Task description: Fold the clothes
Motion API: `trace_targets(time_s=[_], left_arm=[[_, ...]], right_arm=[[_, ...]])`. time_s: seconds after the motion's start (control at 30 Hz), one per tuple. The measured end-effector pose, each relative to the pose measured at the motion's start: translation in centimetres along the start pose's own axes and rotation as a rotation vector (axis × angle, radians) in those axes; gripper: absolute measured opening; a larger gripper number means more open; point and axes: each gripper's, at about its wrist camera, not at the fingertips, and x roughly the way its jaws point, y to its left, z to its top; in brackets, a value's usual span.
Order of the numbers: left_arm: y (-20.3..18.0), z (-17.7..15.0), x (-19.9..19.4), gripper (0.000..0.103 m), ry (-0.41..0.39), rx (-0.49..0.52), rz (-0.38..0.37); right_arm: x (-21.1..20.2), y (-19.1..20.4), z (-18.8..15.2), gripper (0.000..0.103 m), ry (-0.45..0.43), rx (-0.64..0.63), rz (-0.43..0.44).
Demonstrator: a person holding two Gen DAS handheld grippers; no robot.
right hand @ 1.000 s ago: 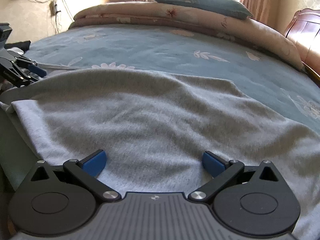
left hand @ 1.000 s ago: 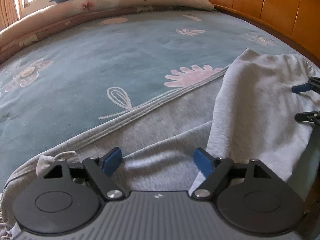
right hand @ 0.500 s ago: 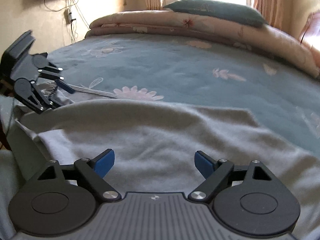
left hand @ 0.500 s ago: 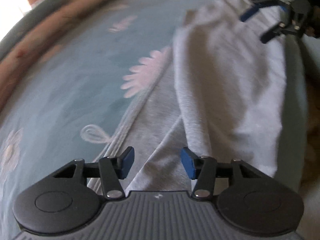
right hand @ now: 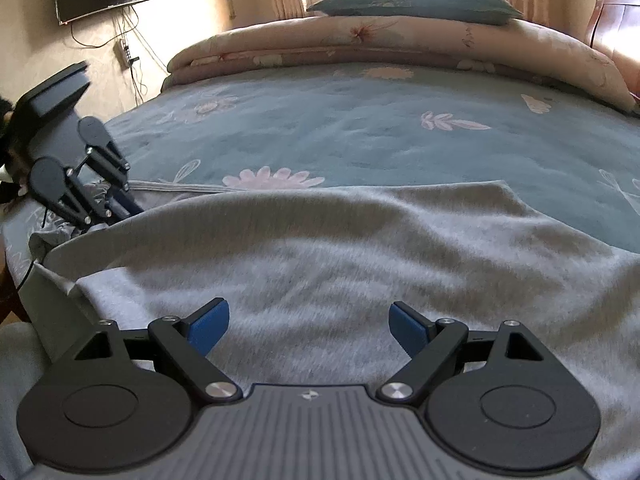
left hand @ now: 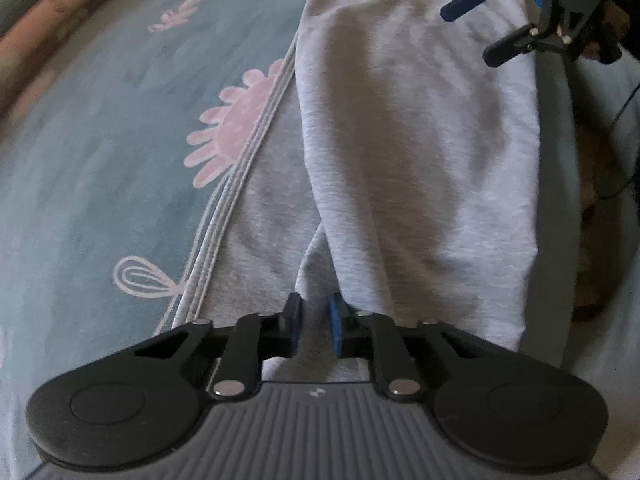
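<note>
A grey garment (left hand: 400, 152) lies spread on the bed (left hand: 100, 120), on the side away from the pillow (right hand: 412, 2), its striped hem running beside a pink flower printed on the blue cover. One flap is already doubled over the rest, so the fold looks to be under way rather than starting.

The left gripper (left hand: 314, 328) sits low at the garment's near edge with its fingers (left hand: 334, 330) drawn close around a ridge of grey cloth; they appear to be pinching that fold, though the contact itself is partly hidden behind the pads. The right gripper (right hand: 308, 322) hovers over the garment farther along from the hem, its fingers (right hand: 208, 322) spread wide and holding nothing.

The step in hand seems to be securing two points on the folded flap. The next move probably calls for the right gripper to come down and close on the cloth edge below it, so both hands can lift and carry the flap together; lifting with one side only would likely drag the fabric askew.

Much is hard to read: the garment's type is unclear, since sleeves or legs are not distinguishable. Its near edge drops out of sight below both grippers, and the left view is blurred.
</note>
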Motion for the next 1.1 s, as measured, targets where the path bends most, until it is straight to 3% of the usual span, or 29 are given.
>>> trace_targets(time_s=[0.27,0.43,0.7,0.8,0.93,1.1], left_arm=[[-1.2,-0.1,-3.5,0.003,-0.076,-0.072,0.19],[0.8,-0.4,-4.8,0.003,-0.103,-0.209,0.29],[2.6,-0.6,-1.0,0.004,-0.032,-0.332,0.287],[3.2,-0.5,0.6,0.015,-0.016,-0.363,0.292],[3.8,-1.2,-0.6,0.026,-0.049,-0.433,0.31],[2.4,-1.6,-3.4,0.026,-0.113,-0.468,0.347]], right_arm=[[-0.6,0.1,0.1,0.091,-0.034,0.013,-0.014],[-0.9,0.3,0.0,0.093,-0.048,0.009,-0.029],[-1.2,0.8,-0.2,0.095,-0.046,-0.019,-0.044],[-1.5,0.8,-0.2,0.096,-0.046,-0.028,-0.056],[-1.8,0.7,-0.4,0.096,-0.049,-0.012,-0.057],[-2.3,0.9,-0.6,0.1,-0.064,-0.02,-0.059]])
